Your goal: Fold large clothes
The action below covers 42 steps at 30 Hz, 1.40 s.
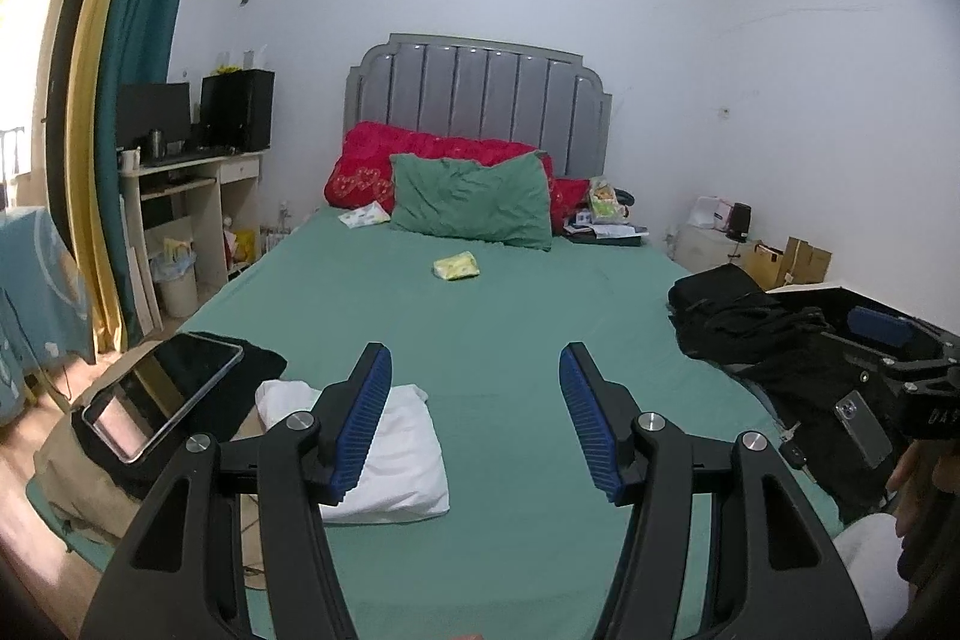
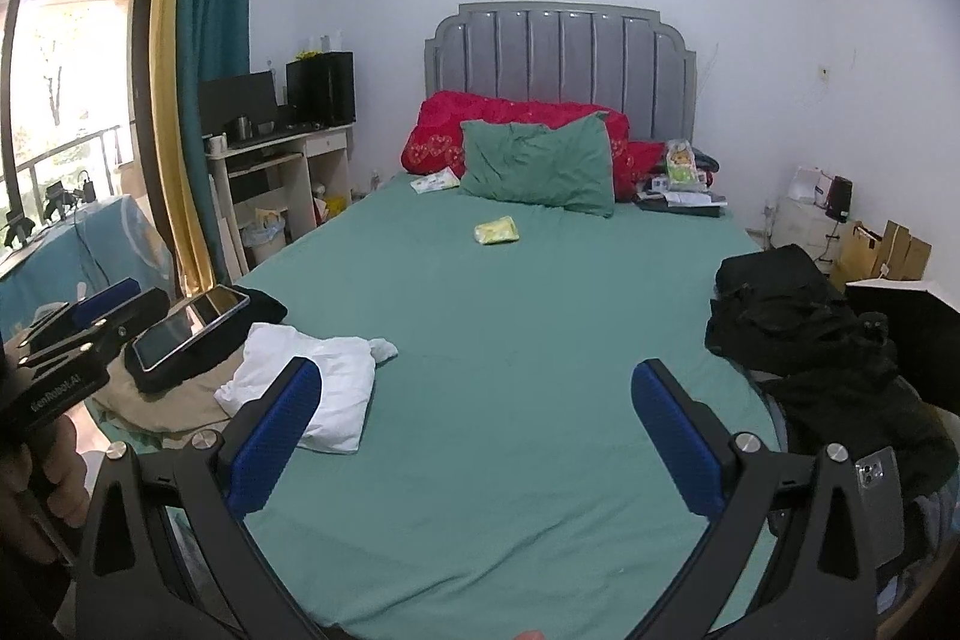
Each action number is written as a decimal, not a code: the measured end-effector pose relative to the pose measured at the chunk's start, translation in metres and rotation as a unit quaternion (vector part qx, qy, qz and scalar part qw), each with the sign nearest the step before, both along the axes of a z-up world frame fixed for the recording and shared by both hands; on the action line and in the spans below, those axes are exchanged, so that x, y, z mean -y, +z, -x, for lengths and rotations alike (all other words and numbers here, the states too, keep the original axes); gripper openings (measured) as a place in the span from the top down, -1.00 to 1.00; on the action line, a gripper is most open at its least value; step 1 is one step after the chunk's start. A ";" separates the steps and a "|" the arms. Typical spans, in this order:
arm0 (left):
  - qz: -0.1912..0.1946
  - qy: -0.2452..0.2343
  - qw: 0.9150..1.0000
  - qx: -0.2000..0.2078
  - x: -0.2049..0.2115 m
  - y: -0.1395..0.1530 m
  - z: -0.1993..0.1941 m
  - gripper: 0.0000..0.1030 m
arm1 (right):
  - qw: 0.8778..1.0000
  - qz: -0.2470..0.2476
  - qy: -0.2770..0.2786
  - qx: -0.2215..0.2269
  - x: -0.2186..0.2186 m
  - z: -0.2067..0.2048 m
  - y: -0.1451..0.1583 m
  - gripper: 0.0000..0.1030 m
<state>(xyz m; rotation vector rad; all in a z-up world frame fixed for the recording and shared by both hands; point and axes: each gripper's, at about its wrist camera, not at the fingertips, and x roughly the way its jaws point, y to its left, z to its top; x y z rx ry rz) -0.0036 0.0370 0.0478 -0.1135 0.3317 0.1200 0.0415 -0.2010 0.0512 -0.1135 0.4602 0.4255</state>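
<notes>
1. Left tool (image 1: 475,421): blue ribbed pads spread apart, nothing between them, hovering over the near end of the bed with the green sheet (image 1: 510,328).
2. Right tool (image 2: 474,436): spread at its widest, gap empty, also above the green sheet near the foot of the bed.
3. Folded white garment (image 1: 390,460): flat on the sheet, just beside and partly behind the left tool's left finger. In the right wrist view it sits ahead-left of the right tool, behind that tool's left pad.
4. Pile of black clothes (image 2: 822,340): crumpled on the bed edge, ahead-right of the right tool, well apart from the white garment.
5. Tablet with dark screen (image 1: 162,394): tilted on a black cloth over a beige garment (image 2: 174,400), left of the left tool, near the white garment.
6. Smartphone in grey case (image 1: 864,427): lying on the black clothes, right of the left tool.
7. Small yellow-green packet (image 1: 456,266): mid-bed, well ahead of both tools.
8. Green pillow (image 1: 474,202) leaning on a red quilt (image 1: 372,160) at the grey padded headboard (image 1: 480,94), far ahead.
9. A hand grips the left tool's handle, seen at the left edge of the right wrist view.
</notes>
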 end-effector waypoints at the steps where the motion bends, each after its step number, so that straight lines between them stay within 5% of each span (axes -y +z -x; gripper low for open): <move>1: 0.000 0.001 1.000 0.000 -0.001 -0.001 0.000 -0.20 | 1.000 -0.001 0.000 -0.002 0.000 -0.001 -0.001 -0.98; 42: -0.001 -0.002 1.000 -0.002 0.012 -0.005 -0.005 -0.20 | 1.000 0.002 -0.001 -0.017 0.003 -0.003 -0.011 -0.98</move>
